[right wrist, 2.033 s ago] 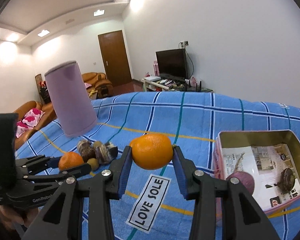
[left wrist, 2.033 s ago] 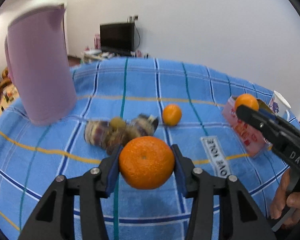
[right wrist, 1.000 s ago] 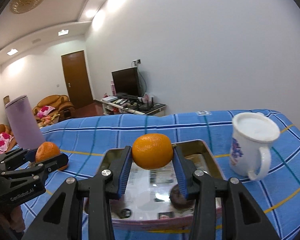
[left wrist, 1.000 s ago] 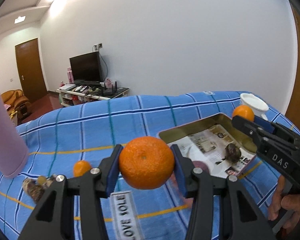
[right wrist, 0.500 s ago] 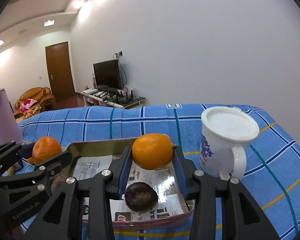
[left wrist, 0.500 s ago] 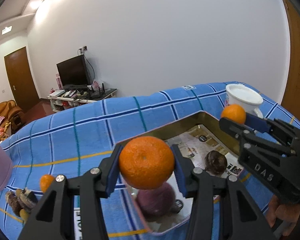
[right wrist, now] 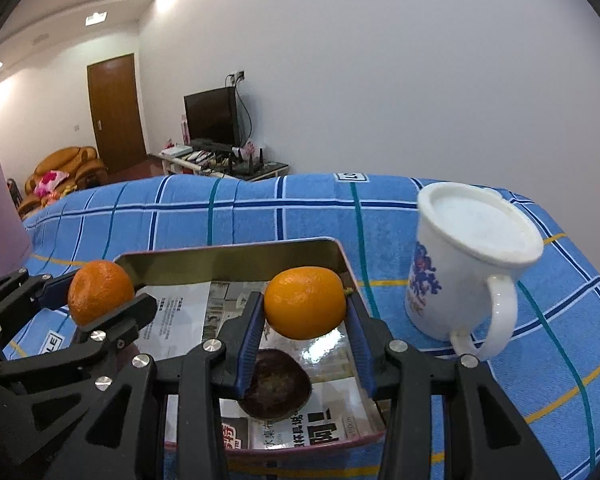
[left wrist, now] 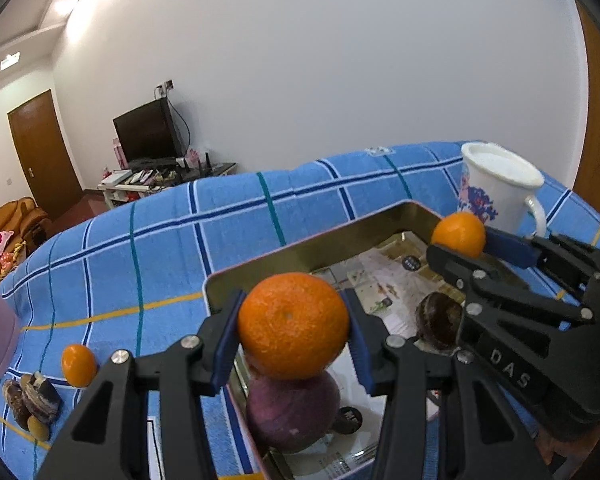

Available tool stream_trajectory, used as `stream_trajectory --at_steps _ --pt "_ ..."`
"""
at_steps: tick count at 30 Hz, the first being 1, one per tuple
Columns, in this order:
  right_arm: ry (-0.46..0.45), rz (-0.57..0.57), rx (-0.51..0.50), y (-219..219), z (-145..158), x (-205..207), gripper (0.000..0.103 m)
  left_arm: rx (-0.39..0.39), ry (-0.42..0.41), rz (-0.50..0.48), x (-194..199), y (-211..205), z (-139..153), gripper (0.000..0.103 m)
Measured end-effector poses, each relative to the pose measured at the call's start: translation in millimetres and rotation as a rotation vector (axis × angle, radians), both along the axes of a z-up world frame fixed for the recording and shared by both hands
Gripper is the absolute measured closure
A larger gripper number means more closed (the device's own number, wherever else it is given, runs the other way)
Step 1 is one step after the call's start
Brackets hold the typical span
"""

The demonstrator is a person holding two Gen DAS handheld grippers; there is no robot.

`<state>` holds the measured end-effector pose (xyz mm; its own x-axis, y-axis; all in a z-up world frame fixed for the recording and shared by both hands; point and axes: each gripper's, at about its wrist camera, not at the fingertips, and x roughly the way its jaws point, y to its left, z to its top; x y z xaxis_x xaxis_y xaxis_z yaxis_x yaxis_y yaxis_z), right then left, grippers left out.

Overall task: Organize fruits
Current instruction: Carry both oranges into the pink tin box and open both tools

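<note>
My left gripper [left wrist: 293, 334] is shut on a large orange [left wrist: 292, 324] and holds it over the near left part of a gold tin tray [left wrist: 320, 244]. In the tray lie a purple fruit [left wrist: 292, 414] and a dark brown fruit [left wrist: 438, 320]. My right gripper [right wrist: 305, 314] is shut on a smaller orange [right wrist: 305, 302] above the tray [right wrist: 236, 254], over the brown fruit [right wrist: 274, 382]. The left gripper [right wrist: 100, 300] with its orange shows at the left of the right wrist view. One more orange [left wrist: 78, 364] lies on the cloth at left.
A white mug [right wrist: 468, 268] stands just right of the tray on the blue checked cloth [left wrist: 160, 248]. A pile of dark and yellow-brown fruits [left wrist: 32, 400] lies at far left. A pink tumbler [right wrist: 0, 216] stands at the left edge.
Both grippers have swung right from the fruit pile, each with its orange, and now hang lower and closer over the tray.
</note>
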<state>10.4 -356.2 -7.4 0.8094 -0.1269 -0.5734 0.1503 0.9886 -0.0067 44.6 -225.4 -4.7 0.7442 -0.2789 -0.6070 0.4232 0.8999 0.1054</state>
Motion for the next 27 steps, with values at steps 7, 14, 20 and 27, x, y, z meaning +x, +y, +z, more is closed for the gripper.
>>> stream_trajectory --at_steps 7,14,20,27 --pt "0.046 0.015 0.023 0.3 -6.1 6.5 0.06 0.046 -0.036 0.003 -4.6 -8.5 -2.4 0.053" --pt "0.104 0.018 0.086 -7.2 -15.1 16.6 0.06 0.085 -0.013 0.016 3.5 -11.6 -11.4 0.052" --pt "0.103 0.019 0.067 -3.1 -15.4 15.1 0.06 0.091 -0.013 0.074 9.8 -6.2 -11.5 0.038" --pt "0.034 0.03 0.1 -5.7 -8.4 3.8 0.058 0.064 -0.053 0.079 1.1 2.5 -6.8 0.011"
